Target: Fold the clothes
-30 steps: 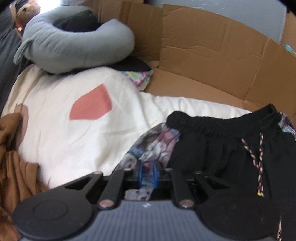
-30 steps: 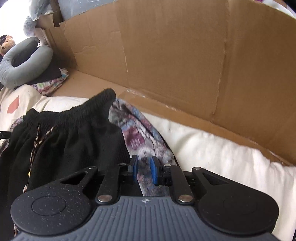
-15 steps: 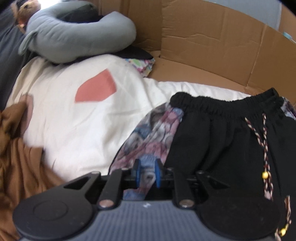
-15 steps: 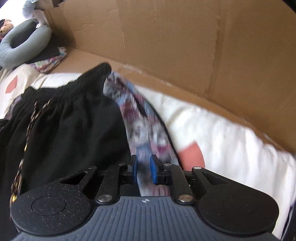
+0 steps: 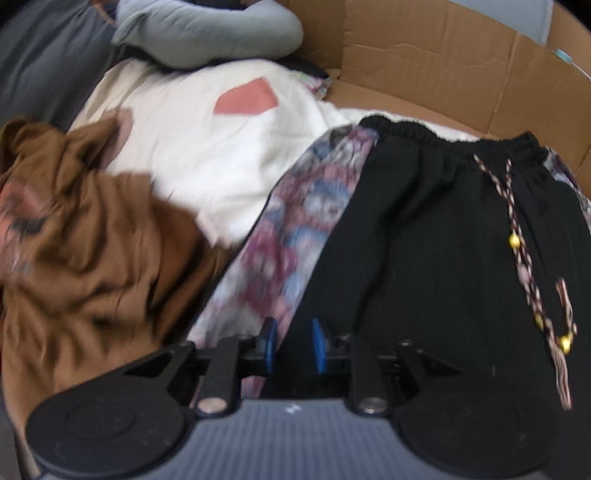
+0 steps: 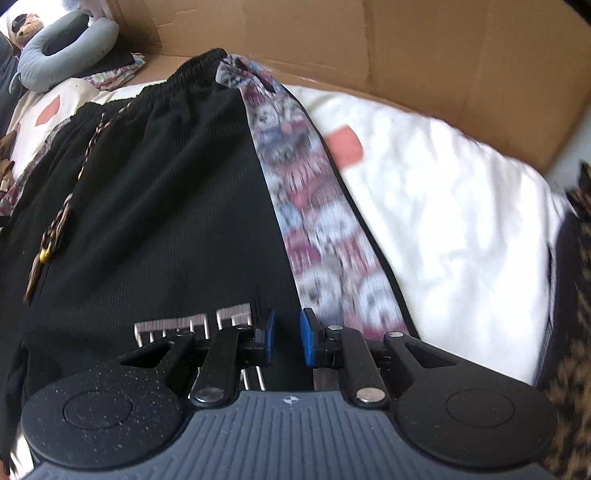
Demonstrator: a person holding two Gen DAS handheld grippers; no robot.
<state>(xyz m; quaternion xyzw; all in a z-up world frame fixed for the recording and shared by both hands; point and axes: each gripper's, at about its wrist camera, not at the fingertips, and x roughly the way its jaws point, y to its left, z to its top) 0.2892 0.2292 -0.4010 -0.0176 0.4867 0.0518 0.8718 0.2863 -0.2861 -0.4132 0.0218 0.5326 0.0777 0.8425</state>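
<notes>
Black shorts point(image 5: 424, 236) with patterned side panels point(image 5: 291, 221) and a braided drawstring point(image 5: 517, 240) lie flat on a white sheet point(image 5: 207, 147), waistband away from me. My left gripper point(image 5: 293, 345) hovers over the left panel's seam, blue pads slightly apart, holding nothing. My right gripper point(image 6: 286, 336) is over the shorts point(image 6: 166, 206) next to the right panel point(image 6: 317, 221) and a white printed logo point(image 6: 192, 326), pads slightly apart and empty.
A crumpled brown garment point(image 5: 85, 251) lies left of the shorts. A grey neck pillow point(image 5: 207, 33) sits at the back left. Cardboard walls point(image 6: 369, 48) ring the far side. A leopard-print cloth point(image 6: 576, 314) lies at the far right.
Both grippers have let go of the side panels, opened a little and drawn back toward the hem. The shorts now lie spread out flat on the sheet.
</notes>
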